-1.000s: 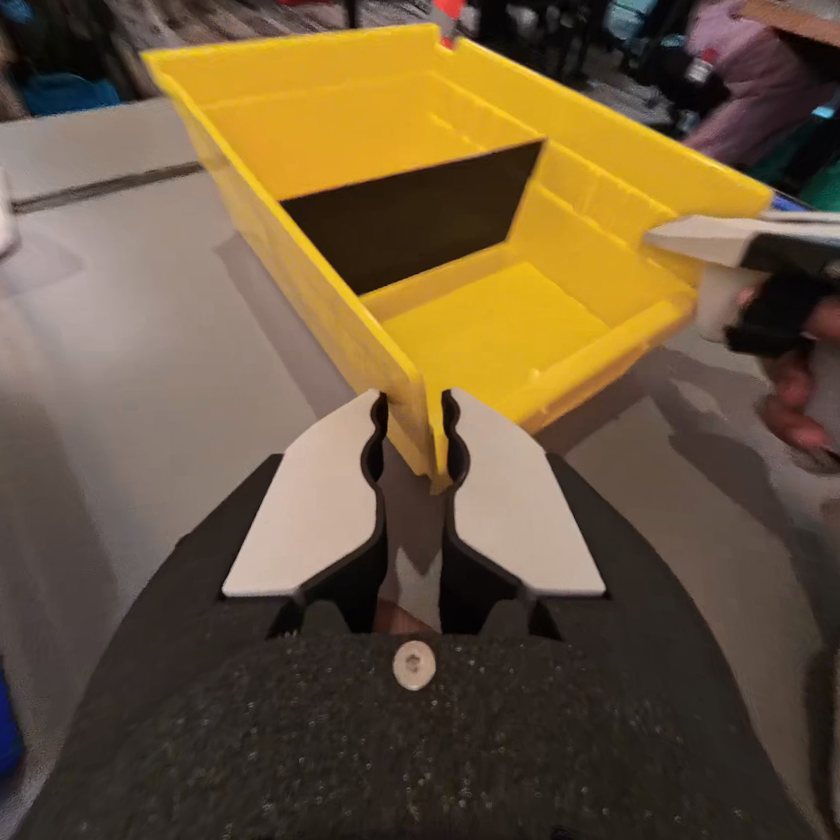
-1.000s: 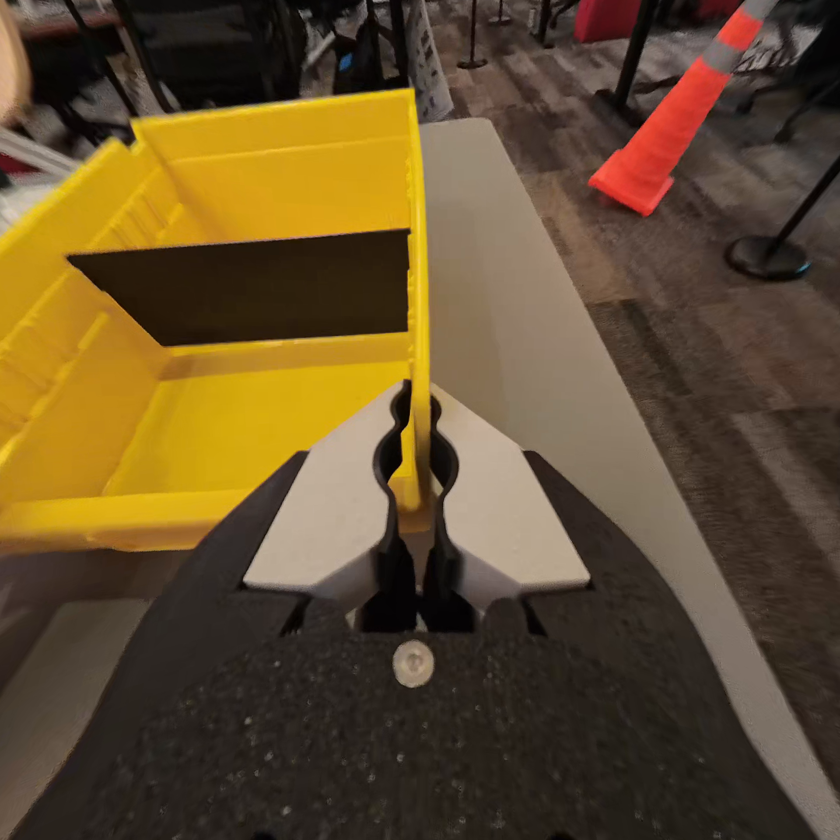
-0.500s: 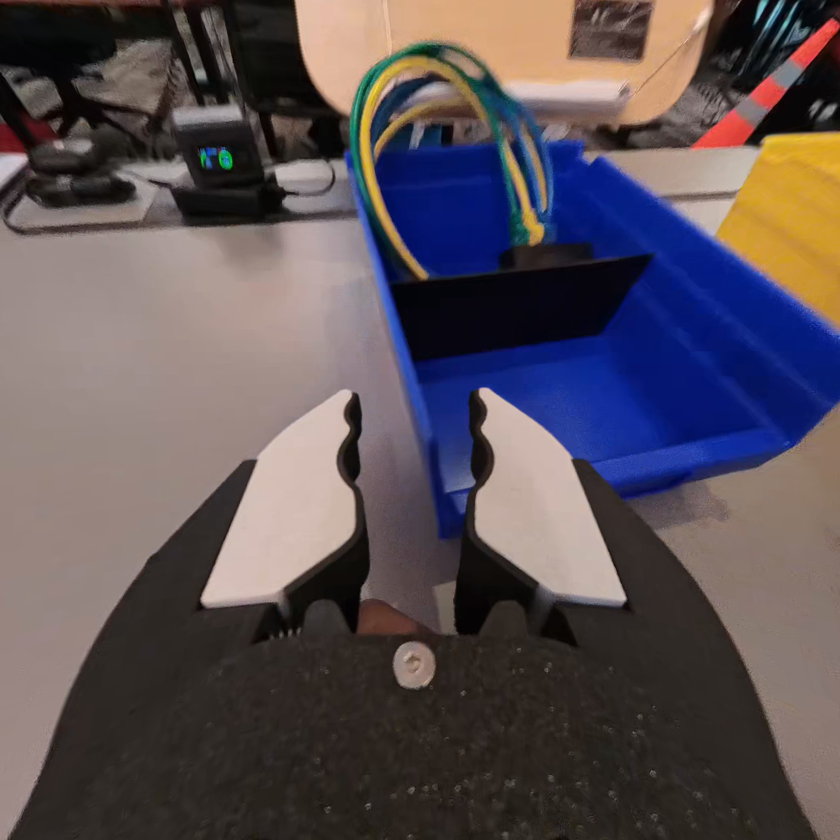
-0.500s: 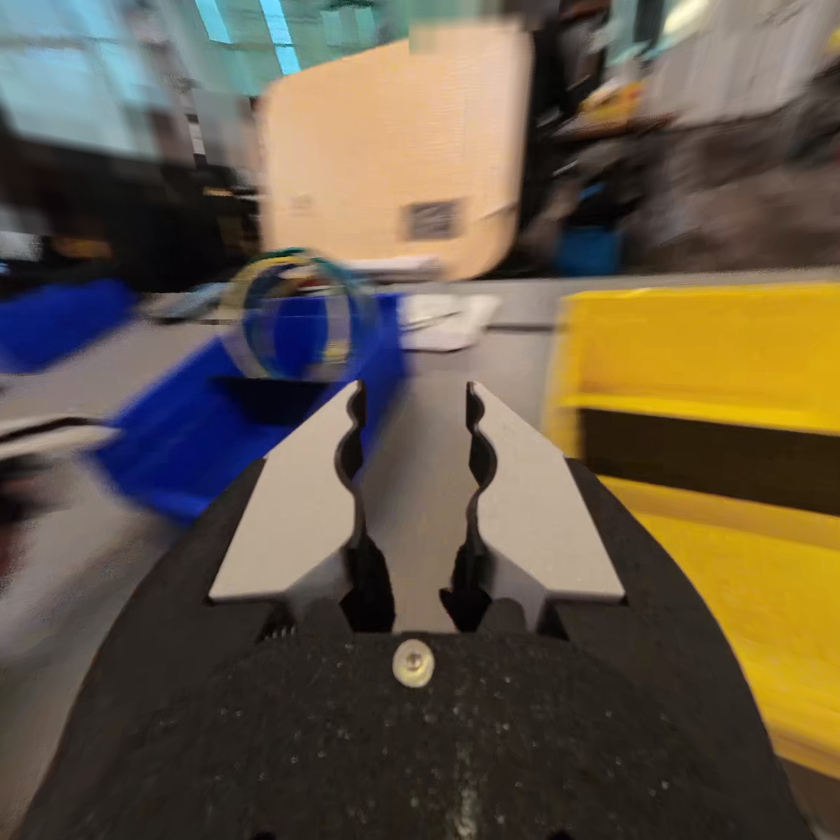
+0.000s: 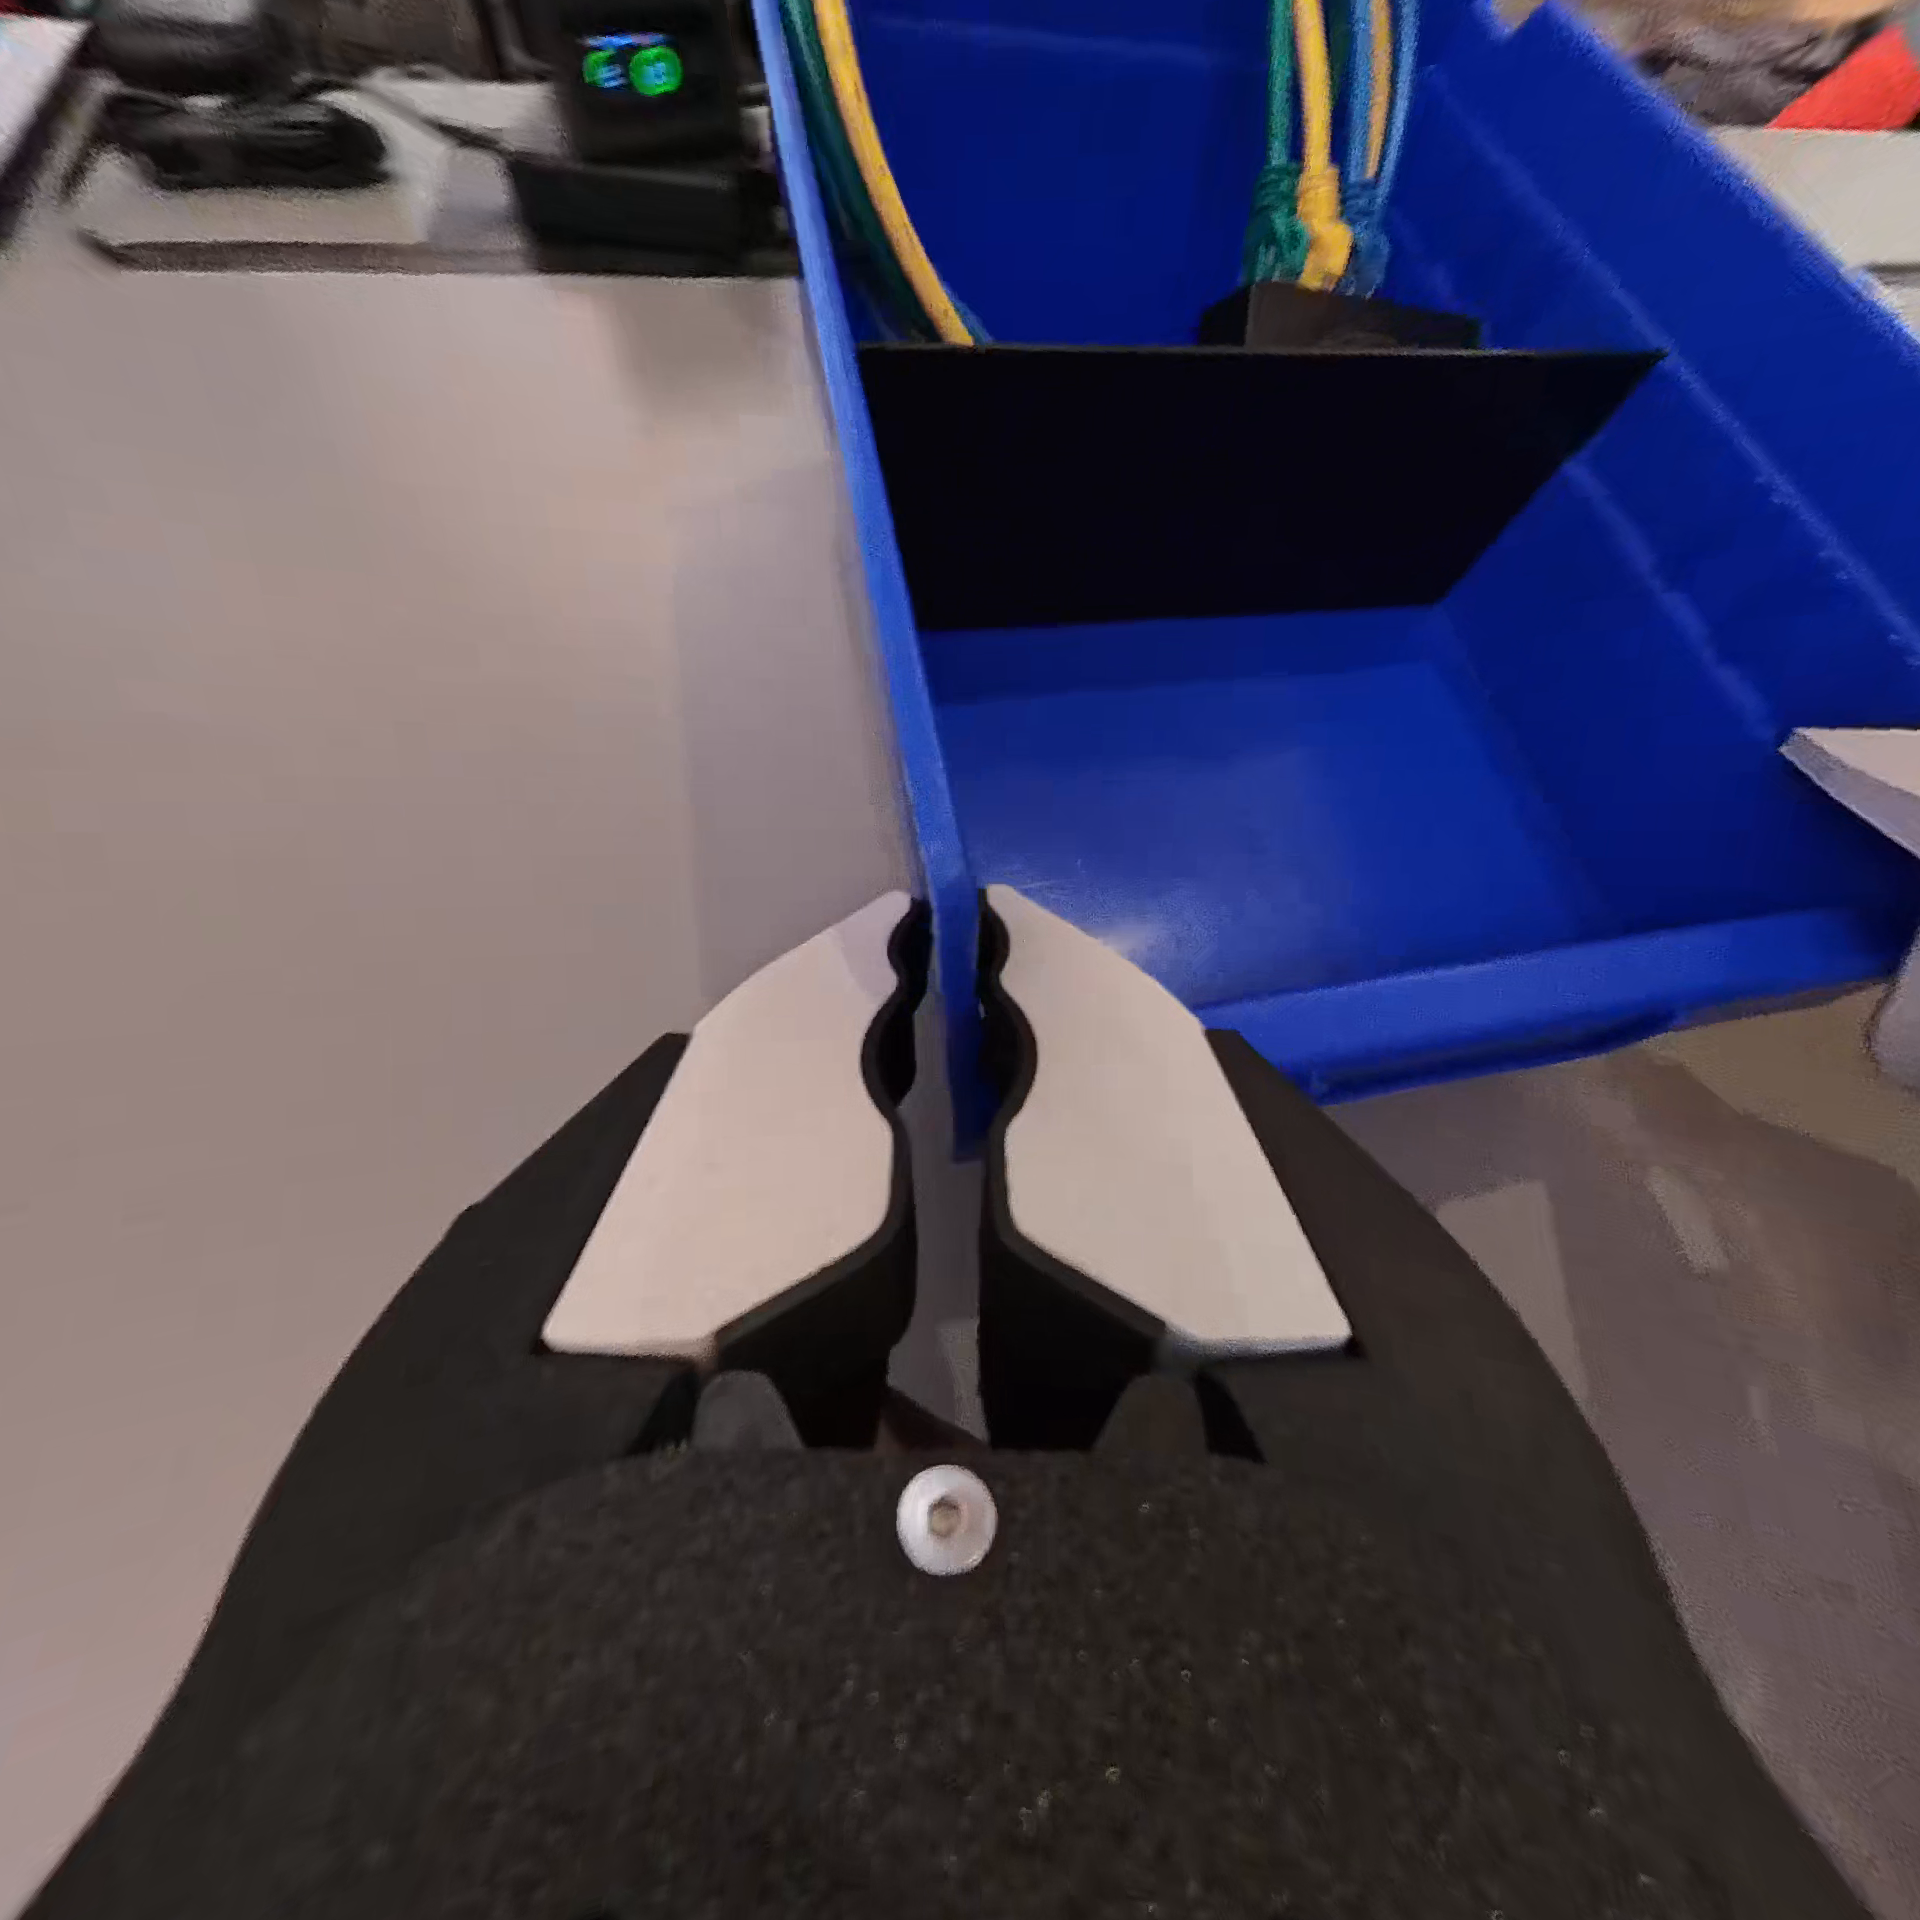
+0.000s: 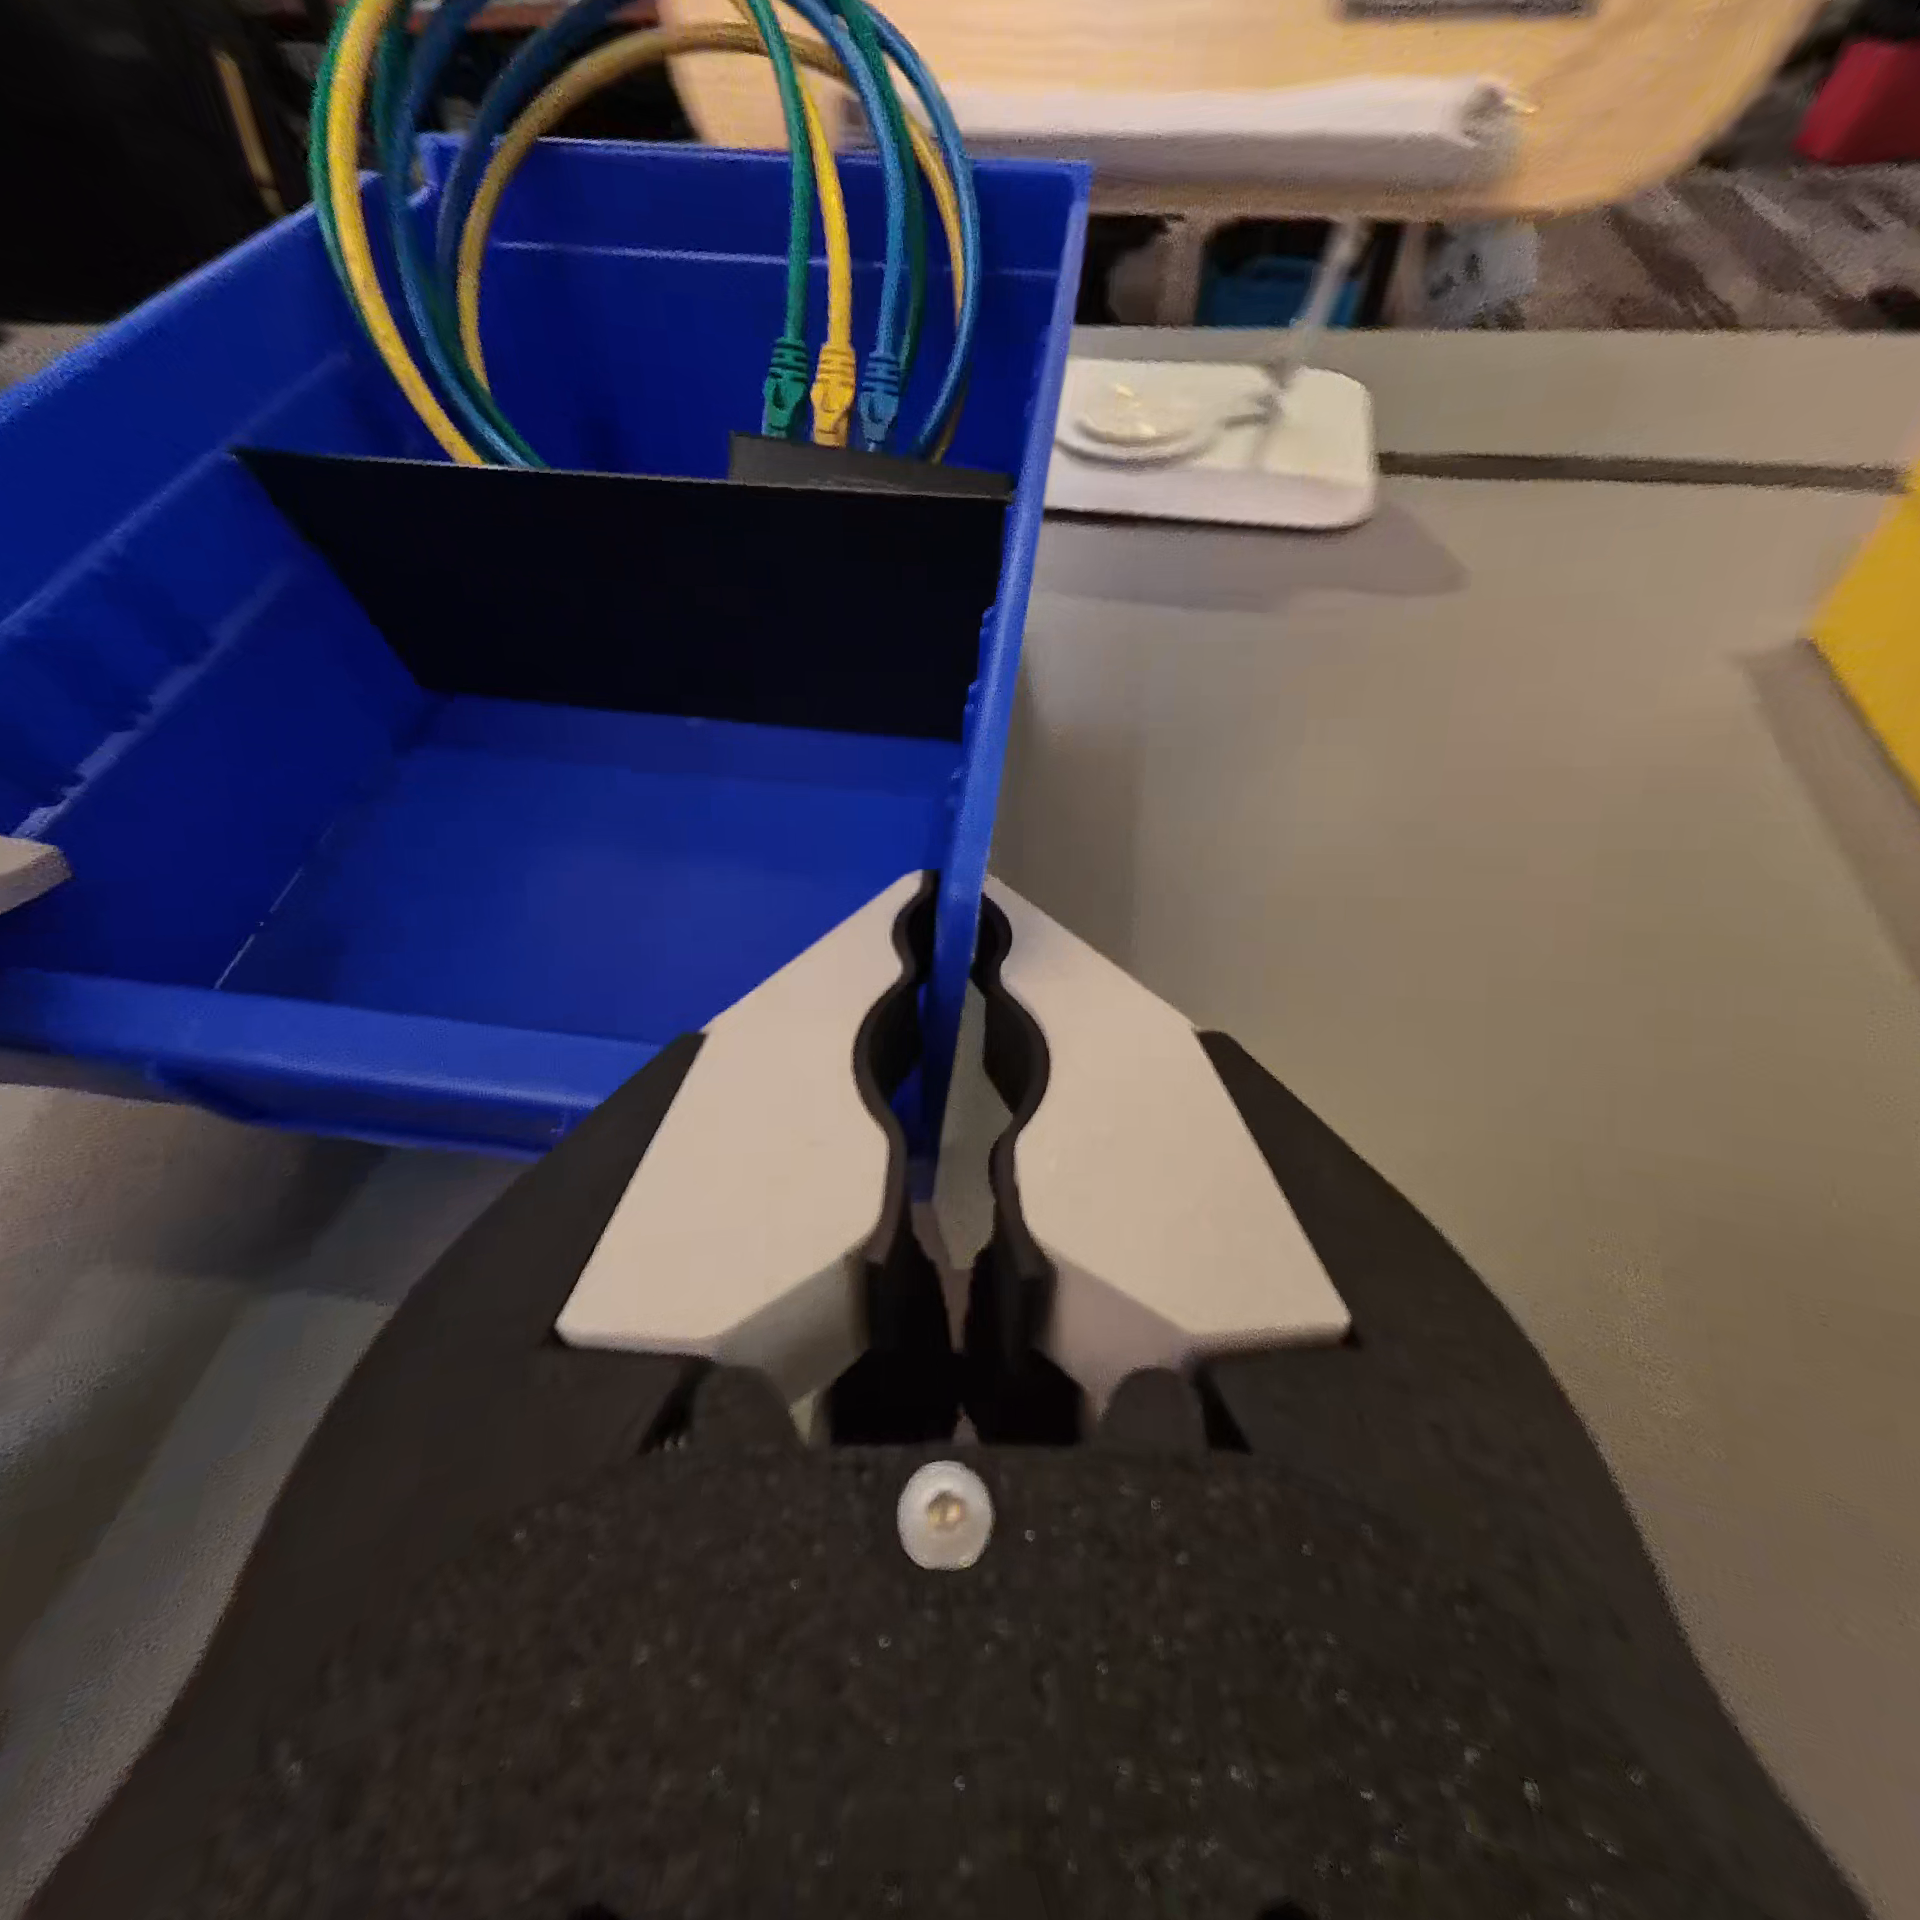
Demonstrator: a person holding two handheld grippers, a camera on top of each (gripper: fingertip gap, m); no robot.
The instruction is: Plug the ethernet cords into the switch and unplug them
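Your left gripper pinches the blue bin's left wall at its near corner, and your right gripper pinches the right wall. The cords loop up at 12 o'clock behind the black divider, plugged into the switch.

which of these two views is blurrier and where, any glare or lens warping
Left wrist view: background gear and the blue bin far end smeared, a pale sheen on its floor, walls splay from the wide lens. Right wrist view: cords and bin fairly crisp, top edge and tan board blurred. Both hand-held grippers, left and right, look sharp.
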